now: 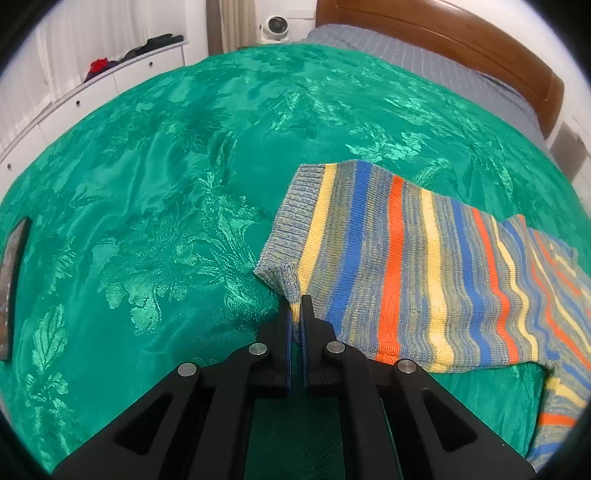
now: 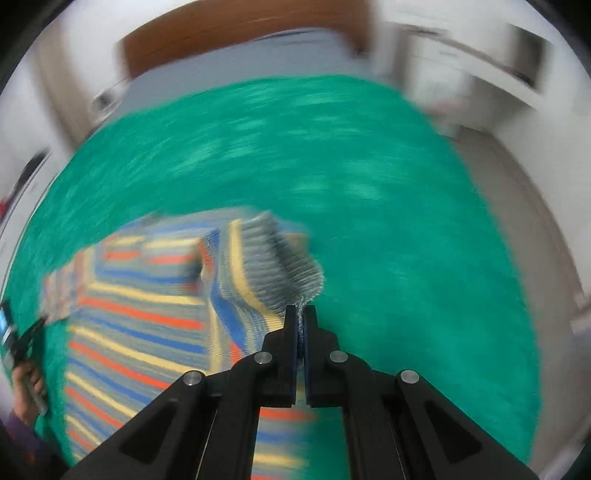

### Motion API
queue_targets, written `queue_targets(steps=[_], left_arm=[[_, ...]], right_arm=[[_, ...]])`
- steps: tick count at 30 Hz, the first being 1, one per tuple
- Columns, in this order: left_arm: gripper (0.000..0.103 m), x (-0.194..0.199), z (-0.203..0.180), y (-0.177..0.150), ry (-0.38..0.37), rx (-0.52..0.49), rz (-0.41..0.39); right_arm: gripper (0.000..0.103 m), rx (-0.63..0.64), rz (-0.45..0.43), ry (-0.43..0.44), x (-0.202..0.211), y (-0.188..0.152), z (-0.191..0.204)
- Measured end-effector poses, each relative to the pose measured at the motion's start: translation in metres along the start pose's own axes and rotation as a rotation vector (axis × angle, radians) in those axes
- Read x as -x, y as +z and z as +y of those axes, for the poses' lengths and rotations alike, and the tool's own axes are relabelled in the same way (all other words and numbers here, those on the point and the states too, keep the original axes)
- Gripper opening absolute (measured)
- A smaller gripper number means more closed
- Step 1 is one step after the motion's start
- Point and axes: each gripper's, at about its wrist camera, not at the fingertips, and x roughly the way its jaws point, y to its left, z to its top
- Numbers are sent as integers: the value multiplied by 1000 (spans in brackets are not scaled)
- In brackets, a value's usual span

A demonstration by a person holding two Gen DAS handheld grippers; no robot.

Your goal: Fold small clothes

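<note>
Left tongs (image 1: 296, 308): pinching the striped sweater (image 1: 406, 266) hem corner.
Right tongs (image 2: 302, 314): pinching its ribbed edge.
Bedspread (image 1: 166, 184): green, under it.

Green floral bedspread (image 1: 184, 184), wooden headboard (image 1: 480, 44), white drawer unit (image 1: 92, 92), small fan (image 1: 275, 26) by pale wall.

A home bedroom: a bed (image 1: 443, 74) with a wooden headboard (image 1: 461, 40) and green floral bedspread (image 1: 166, 184), white drawers (image 1: 92, 96) piled with clothes (image 1: 147, 46), and a small fan (image 1: 275, 26) by the wall.
</note>
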Motion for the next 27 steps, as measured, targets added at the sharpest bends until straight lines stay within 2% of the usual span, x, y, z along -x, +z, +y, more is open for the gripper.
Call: queue_targets(steps=[1, 4, 7, 15, 19, 20, 22, 23, 24, 25, 27], left_arm=[[2, 0, -1, 0, 6, -4, -2], [2, 0, -4, 0, 31, -21, -4], [2, -1, -7, 1, 49, -30, 0], [2, -3, -12, 0, 77, -60, -3], [3, -3, -15, 0, 88, -80, -9], [5, -1, -14, 0, 85, -82, -11], [13, 9, -8, 1, 52, -74, -3], [29, 16, -2, 0, 35, -66, 5], [46, 25, 5, -2, 25, -57, 5], [50, 39, 14, -7, 9, -48, -6], [50, 64, 28, -22, -50, -52, -11]], right_arm=[[2, -53, 8, -41, 1, -7, -35], [2, -159, 36, -135, -7, -33, -105], [2, -207, 84, -171, -28, -55, -138], [2, -197, 134, -233, -69, -95, -158], [2, -191, 135, -231, -72, -95, -155], [5, -192, 127, -225, -68, -96, -156], [28, -205, 110, -223, -60, -99, -158], [44, -214, 89, -218, -47, -104, -160], [46, -213, 73, -209, -39, -107, -160], [46, -200, 53, -200, -24, -114, -157], [46, -160, 27, -178, -3, -128, -147]])
